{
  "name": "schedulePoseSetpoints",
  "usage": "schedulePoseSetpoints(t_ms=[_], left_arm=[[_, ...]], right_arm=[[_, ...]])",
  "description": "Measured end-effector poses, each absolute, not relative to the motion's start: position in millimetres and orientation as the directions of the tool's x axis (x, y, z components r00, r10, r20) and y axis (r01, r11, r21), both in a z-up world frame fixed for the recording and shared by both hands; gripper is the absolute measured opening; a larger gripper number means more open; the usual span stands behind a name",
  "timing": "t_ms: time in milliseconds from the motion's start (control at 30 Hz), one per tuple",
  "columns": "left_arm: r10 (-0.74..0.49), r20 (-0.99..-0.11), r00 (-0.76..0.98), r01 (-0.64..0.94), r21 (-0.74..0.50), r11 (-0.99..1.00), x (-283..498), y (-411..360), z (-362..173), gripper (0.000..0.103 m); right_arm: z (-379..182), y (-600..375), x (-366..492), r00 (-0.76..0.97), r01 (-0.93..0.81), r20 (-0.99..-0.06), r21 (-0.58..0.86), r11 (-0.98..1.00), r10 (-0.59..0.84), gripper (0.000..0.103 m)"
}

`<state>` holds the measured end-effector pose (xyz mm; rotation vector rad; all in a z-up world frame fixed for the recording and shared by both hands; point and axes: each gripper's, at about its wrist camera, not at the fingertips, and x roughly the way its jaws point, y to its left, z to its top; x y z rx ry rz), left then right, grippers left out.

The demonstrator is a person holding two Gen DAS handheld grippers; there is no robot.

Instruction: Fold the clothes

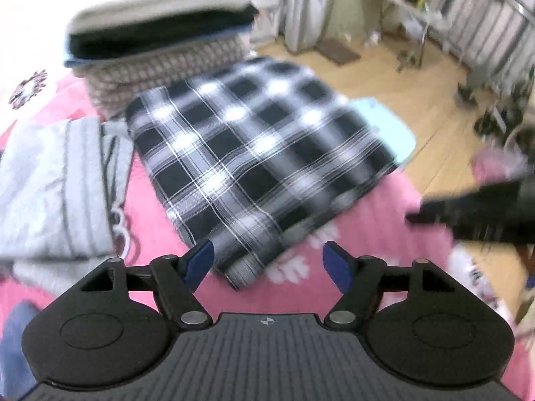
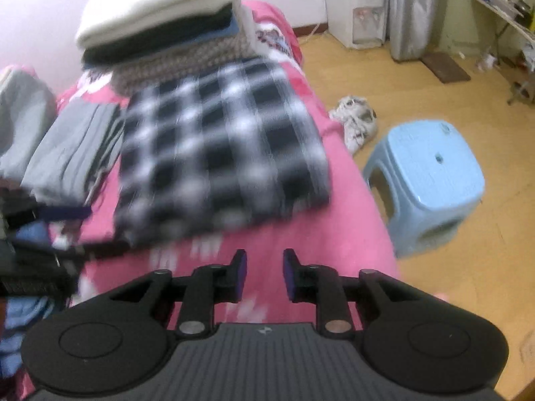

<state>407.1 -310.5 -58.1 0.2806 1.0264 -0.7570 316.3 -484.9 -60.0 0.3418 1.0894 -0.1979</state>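
Pink bed (image 2: pixel 351 227) fills frame. Folded plaid shirt (image 1: pixel 254 153) lies flat at centre; clothes stack (image 1: pixel 160 33) upper left behind it. Blue stool (image 2: pixel 431 173) right, on floor. Left claw (image 1: pixel 269 267) wide open, empty; right claw (image 2: pixel 264 274) partly open, empty.

I see a light blue plastic stool (image 2: pixel 431 180) on the wooden floor (image 2: pixel 434 77). White sneakers (image 2: pixel 357 120) lie near it.

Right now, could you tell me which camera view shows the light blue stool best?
The right wrist view: the light blue stool stands whole on the floor beside the bed. In the left wrist view only a pale blue corner shows behind the plaid garment.
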Motion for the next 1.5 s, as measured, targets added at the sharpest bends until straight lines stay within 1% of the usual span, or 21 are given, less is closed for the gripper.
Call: schedulePoseSetpoints(t_ms=[67,100,133,167,233,300,367,433,500,700,800,900,1100,1300,1500], left_arm=[[-0.47,-0.823,0.318,0.644,-0.177,0.745,394,-296,-47,0.083],[-0.486,-0.809,0.331,0.627,-0.197,0.754,387,-290,-44,0.088],[-0.502,-0.793,0.345,0.611,-0.216,0.761,382,-287,-41,0.093],[-0.512,-0.781,0.357,0.601,-0.227,0.766,375,-279,-35,0.095],[-0.522,-0.76,0.386,0.594,-0.228,0.771,362,-261,-20,0.099],[-0.531,-0.745,0.404,0.587,-0.234,0.775,350,-242,1,0.101],[-0.541,-0.734,0.411,0.569,-0.258,0.781,339,-228,17,0.102],[-0.543,-0.728,0.418,0.55,-0.273,0.789,328,-215,30,0.103],[-0.536,-0.722,0.439,0.543,-0.262,0.798,316,-203,41,0.103],[-0.494,-0.74,0.456,0.503,-0.243,0.829,296,-186,51,0.103],[-0.475,-0.758,0.447,0.484,-0.242,0.841,288,-183,53,0.103],[-0.45,-0.774,0.445,0.481,-0.217,0.849,277,-187,53,0.103],[-0.364,-0.811,0.457,0.485,-0.116,0.867,260,-198,58,0.103],[-0.381,-0.788,0.484,0.453,-0.147,0.879,257,-189,63,0.103],[-0.349,-0.787,0.508,0.417,-0.13,0.9,261,-183,64,0.103]], right_arm=[[-54,-471,296,0.44,0.336,-0.898,0.166,0.927,0.002,0.029],[-51,-464,286,0.437,0.342,-0.9,0.164,0.925,-0.002,0.03],[-48,-456,276,0.433,0.349,-0.901,0.162,0.923,-0.006,0.033],[-44,-448,267,0.433,0.356,-0.901,0.157,0.921,-0.013,0.036],[-31,-428,250,0.442,0.369,-0.896,0.142,0.919,-0.039,0.044],[-15,-409,236,0.45,0.38,-0.891,0.13,0.916,-0.06,0.046],[1,-394,221,0.454,0.391,-0.888,0.122,0.912,-0.075,0.055],[18,-378,207,0.463,0.409,-0.881,0.114,0.905,-0.098,0.072],[31,-365,197,0.465,0.413,-0.877,0.093,0.906,-0.122,0.079],[53,-340,176,0.448,0.446,-0.873,0.034,0.894,-0.19,0.089],[65,-330,167,0.449,0.48,-0.866,0.026,0.877,-0.219,0.099],[75,-320,159,0.457,0.499,-0.859,0.032,0.866,-0.231,0.101],[83,-304,152,0.444,0.504,-0.857,-0.004,0.864,-0.263,0.102],[86,-296,145,0.433,0.506,-0.851,-0.042,0.862,-0.296,0.102],[88,-288,147,0.437,0.483,-0.843,-0.075,0.873,-0.314,0.103]])
